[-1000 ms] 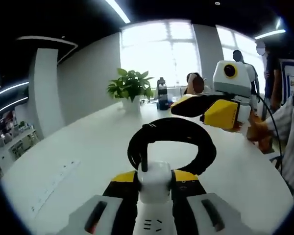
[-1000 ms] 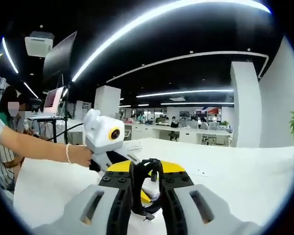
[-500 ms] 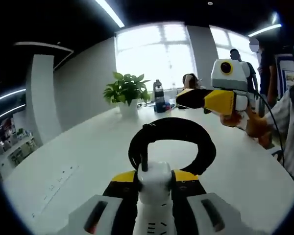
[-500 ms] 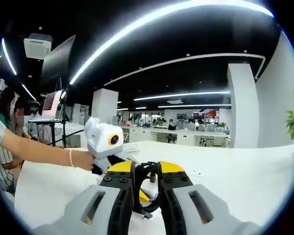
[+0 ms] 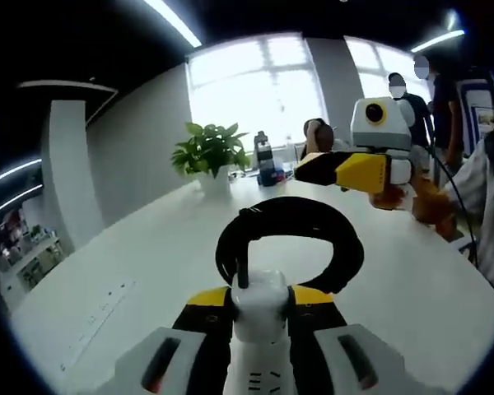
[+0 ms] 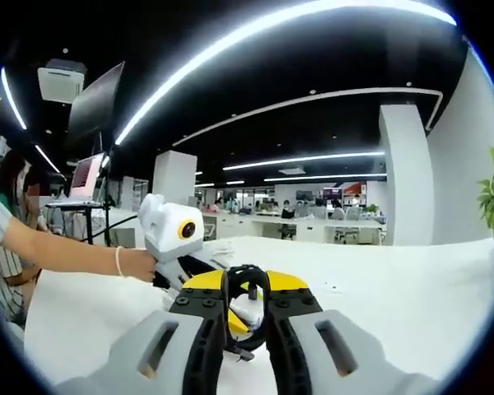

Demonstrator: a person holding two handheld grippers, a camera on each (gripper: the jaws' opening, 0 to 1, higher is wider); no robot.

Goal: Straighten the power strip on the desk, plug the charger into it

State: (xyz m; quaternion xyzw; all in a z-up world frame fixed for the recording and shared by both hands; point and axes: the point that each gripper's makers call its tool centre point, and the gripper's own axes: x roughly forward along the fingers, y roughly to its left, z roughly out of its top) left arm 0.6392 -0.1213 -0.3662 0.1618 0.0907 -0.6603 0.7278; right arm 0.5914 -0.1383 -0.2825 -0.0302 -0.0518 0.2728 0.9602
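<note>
A white power strip point(image 5: 259, 319) sits end-on between the jaws of my left gripper point(image 5: 260, 298), which is shut on it. Its thick black cable point(image 5: 288, 212) leaves that end and loops in a coil above the white desk point(image 5: 140, 247). My right gripper point(image 5: 314, 169) hovers beyond the coil at the upper right, apart from it, held by a person's hand point(image 5: 416, 202). In the right gripper view my right gripper point(image 6: 245, 284) stands with its jaws a narrow gap apart and nothing held. Through the gap I see the cable point(image 6: 247, 273) and the left gripper point(image 6: 237, 322).
A potted plant point(image 5: 210, 152) and a dark bottle point(image 5: 263, 160) stand at the desk's far edge by the window. People point(image 5: 403, 103) stand at the right. A hand point(image 6: 136, 263) holds the left gripper. A laptop on a stand point(image 6: 86, 174) is off the desk's left.
In the left gripper view the right gripper has risen a little and levelled out. The strip stays gripped and the coil keeps its shape.
</note>
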